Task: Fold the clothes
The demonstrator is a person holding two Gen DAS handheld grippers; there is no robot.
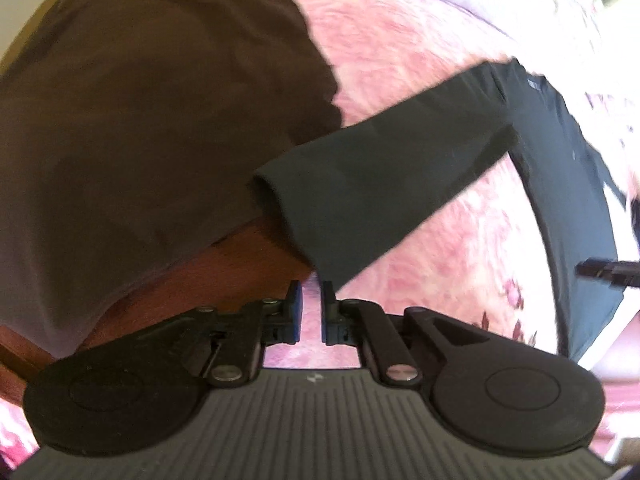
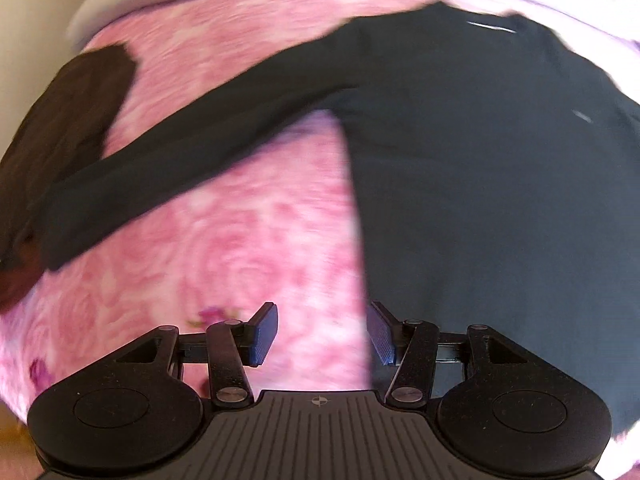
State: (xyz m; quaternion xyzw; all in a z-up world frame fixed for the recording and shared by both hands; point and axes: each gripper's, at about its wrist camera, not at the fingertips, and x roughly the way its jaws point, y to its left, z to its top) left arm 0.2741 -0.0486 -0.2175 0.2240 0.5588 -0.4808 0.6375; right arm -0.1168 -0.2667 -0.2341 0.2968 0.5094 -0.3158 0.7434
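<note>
Left hand-held gripper (image 1: 311,294): jaws parted by a narrow gap with nothing between them; pink bedding shows through the gap. Blue pads face each other. Position: poised just short of the cuff end of a dark sleeve (image 1: 372,184), at the edge of the bed; whether a fingertip touches the cuff cannot be told.

Right hand-held gripper (image 2: 323,330): jaws spread wide, holding nothing. Blue ribbed pads (image 2: 264,334) angled outward. Position: over the bedding at the lower left edge of the garment body, the right finger overlapping the dark cloth in view, the left finger over bare pink cover.

Dark long-sleeved shirt (image 2: 480,184): lying flat on the bed, body to the right in the right wrist view, one sleeve stretched out diagonally to the left and downward. Colour very dark green or black. Small pale mark near the collar; detail blurred.

Brown garment (image 1: 140,112): second cloth, spread at the left, its edge meeting or lying just under the sleeve cuff.

Bed cover (image 2: 240,248): pink with rose pattern, carrying both garments. Pale lilac border (image 2: 160,4) along the far side.

Wooden bed edge (image 1: 224,272): reddish-brown, visible below the brown garment, beside the left gripper.
</note>
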